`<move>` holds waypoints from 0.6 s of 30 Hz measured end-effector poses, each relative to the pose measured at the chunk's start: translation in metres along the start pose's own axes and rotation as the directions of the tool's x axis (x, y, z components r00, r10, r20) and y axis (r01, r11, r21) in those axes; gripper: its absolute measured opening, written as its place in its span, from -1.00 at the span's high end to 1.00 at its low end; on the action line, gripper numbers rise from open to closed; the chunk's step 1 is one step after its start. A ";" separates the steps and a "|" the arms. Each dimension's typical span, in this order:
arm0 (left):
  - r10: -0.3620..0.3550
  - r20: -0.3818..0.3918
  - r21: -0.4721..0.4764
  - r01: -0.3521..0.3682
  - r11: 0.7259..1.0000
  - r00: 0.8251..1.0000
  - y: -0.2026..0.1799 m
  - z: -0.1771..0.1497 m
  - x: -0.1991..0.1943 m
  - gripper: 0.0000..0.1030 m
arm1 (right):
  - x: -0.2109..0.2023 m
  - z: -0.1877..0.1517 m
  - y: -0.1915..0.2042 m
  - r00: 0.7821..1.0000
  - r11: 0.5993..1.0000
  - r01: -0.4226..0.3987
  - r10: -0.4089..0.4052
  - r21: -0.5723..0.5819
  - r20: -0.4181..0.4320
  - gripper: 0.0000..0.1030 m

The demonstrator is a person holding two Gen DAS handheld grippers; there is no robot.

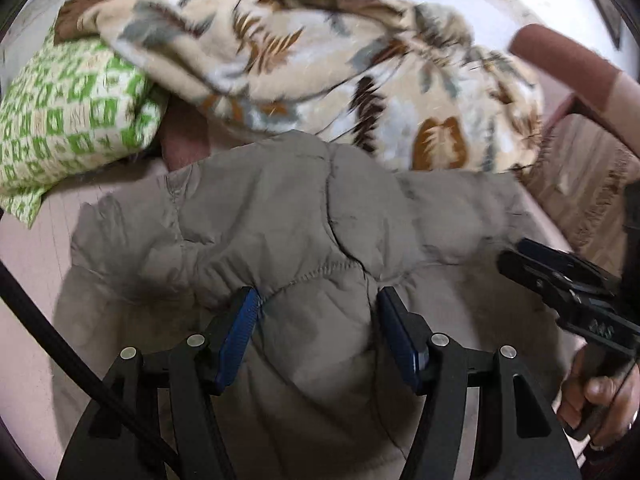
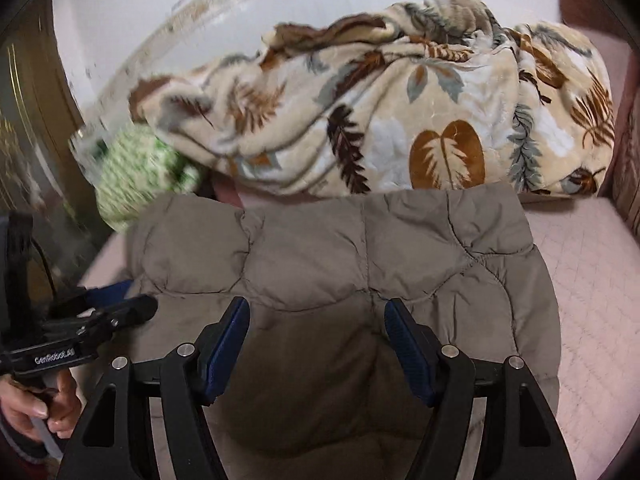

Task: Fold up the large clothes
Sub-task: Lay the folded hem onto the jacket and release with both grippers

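We judge folding partly done: quilted jacket (image 2: 340,264) lies bunched on bed (image 2: 592,280). Left gripper (image 1: 318,306) and right gripper (image 2: 316,316) both spread, holding nothing.

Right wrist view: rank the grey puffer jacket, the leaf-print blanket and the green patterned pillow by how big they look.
1. Grey puffer jacket, though it lies nearest the camera, so its lead is unsure.
2. Leaf-print blanket, close behind.
3. Green patterned pillow, clearly smallest, partly hidden under the blanket.
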State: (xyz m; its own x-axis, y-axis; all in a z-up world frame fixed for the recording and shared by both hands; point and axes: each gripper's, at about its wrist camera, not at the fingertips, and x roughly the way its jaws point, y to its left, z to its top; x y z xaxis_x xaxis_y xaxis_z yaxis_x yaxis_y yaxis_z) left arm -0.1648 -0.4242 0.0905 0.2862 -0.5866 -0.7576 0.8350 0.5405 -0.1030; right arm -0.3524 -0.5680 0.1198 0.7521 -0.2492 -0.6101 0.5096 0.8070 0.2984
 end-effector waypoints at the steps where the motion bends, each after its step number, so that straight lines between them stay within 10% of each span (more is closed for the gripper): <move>1: 0.001 -0.014 -0.009 -0.002 1.000 1.000 0.002 0.001 0.008 -0.20 | 0.006 0.000 -0.001 1.000 1.000 0.024 -0.024 -0.013 -0.008 -0.45; 18: 0.076 -0.076 -0.011 -0.077 0.997 0.994 0.008 0.004 0.055 -0.51 | 0.074 -0.016 -0.044 0.971 0.990 0.141 -0.137 0.005 -0.197 -0.50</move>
State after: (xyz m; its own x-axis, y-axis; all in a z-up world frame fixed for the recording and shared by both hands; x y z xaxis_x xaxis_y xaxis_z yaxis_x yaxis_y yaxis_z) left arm -0.1403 -0.4546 0.0510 0.3122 -0.4968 -0.8097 0.8054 0.5905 -0.0517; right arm -0.3257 -0.6138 0.0493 0.5780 -0.2473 -0.7776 0.6124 0.7613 0.2132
